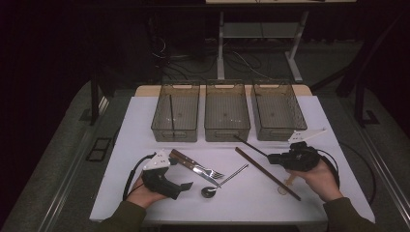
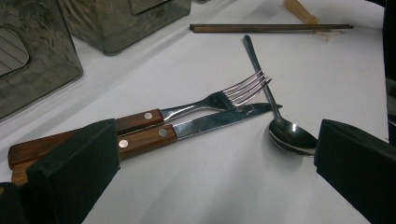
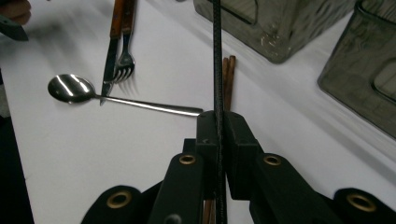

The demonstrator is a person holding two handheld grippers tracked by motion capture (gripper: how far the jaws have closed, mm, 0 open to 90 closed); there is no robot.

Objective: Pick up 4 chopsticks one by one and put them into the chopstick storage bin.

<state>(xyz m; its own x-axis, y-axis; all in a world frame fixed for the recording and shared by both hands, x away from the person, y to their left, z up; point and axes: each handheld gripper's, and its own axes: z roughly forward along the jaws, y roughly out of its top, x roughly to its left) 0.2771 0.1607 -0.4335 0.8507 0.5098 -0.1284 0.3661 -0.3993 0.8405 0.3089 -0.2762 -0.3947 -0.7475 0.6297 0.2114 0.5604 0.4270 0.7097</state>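
So far your right gripper (image 3: 218, 135) clamps one thin black chopstick (image 3: 217, 56) above the desk (image 1: 145, 121); left gripper (image 2: 215, 158) gapes. Left bin (image 1: 175, 113) has one; cutlery remains.

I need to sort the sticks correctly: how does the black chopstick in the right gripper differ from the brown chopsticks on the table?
The black chopstick is clamped between the shut jaws of the right gripper and lifted, pointing toward the bins; the brown chopsticks lie flat on the white table, untouched. The black chopstick is single and near-black; the brown chopsticks lie as a side-by-side pair, reddish wood. Both are long, thin and straight.
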